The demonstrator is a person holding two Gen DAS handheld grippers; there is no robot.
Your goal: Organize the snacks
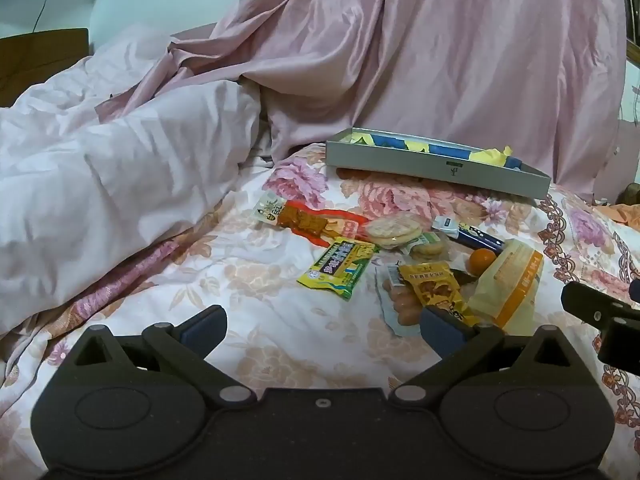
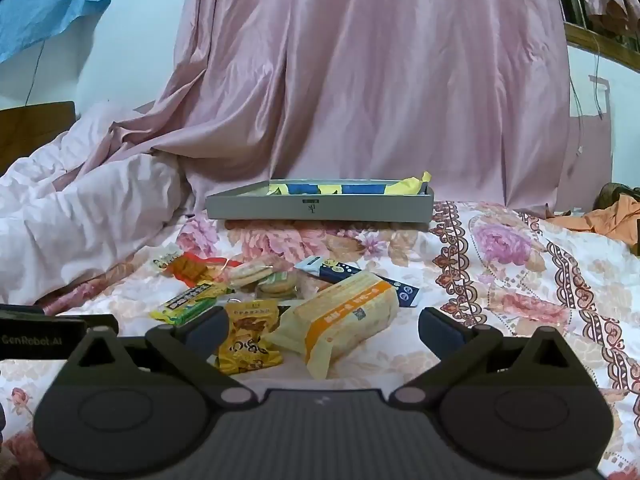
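Several snack packs lie on a floral bedsheet. A yellow-green pack, a red-orange pack, round crackers, a small orange, a yellow-brown pack over sausages, and a large cream-orange bag show in the left wrist view. A grey tray box sits behind them. My left gripper is open and empty, just short of the pile. My right gripper is open and empty, with the cream-orange bag between its fingers' line and the grey box beyond.
A crumpled white-pink duvet lies at the left. A pink curtain hangs behind the box. A dark blue pack lies behind the bag. Orange cloth lies at the far right. A wooden headboard stands at the far left.
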